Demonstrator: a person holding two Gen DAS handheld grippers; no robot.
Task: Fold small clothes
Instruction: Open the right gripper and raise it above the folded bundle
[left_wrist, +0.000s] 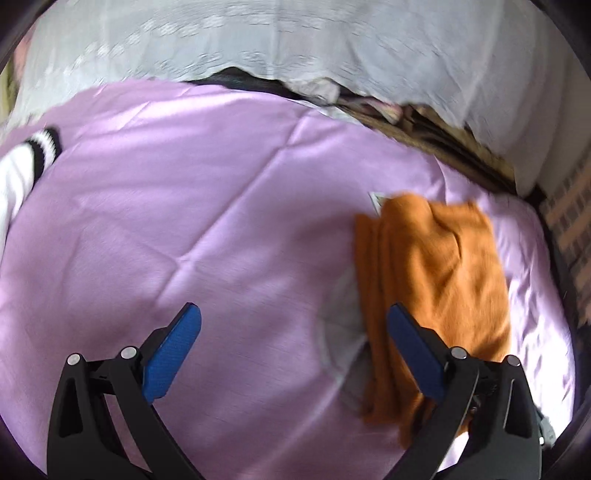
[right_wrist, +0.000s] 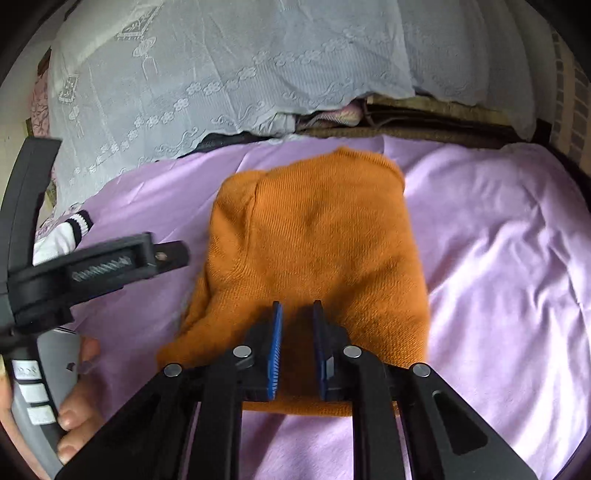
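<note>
While the orange knit (right_wrist: 314, 251) lies bunched, seemingly part-folded, on the bed (right_wrist: 498, 258), the right hand-held gripper (right_wrist: 297, 314) (jaws narrow) pinches its near edge; the left hand-held gripper (left_wrist: 295, 314) is spread, empty.

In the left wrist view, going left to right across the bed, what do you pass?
Black-and-white striped garment at the left edge → bare lilac bedsheet → folded orange knit garment → brick-patterned surface at the right edge.
</note>
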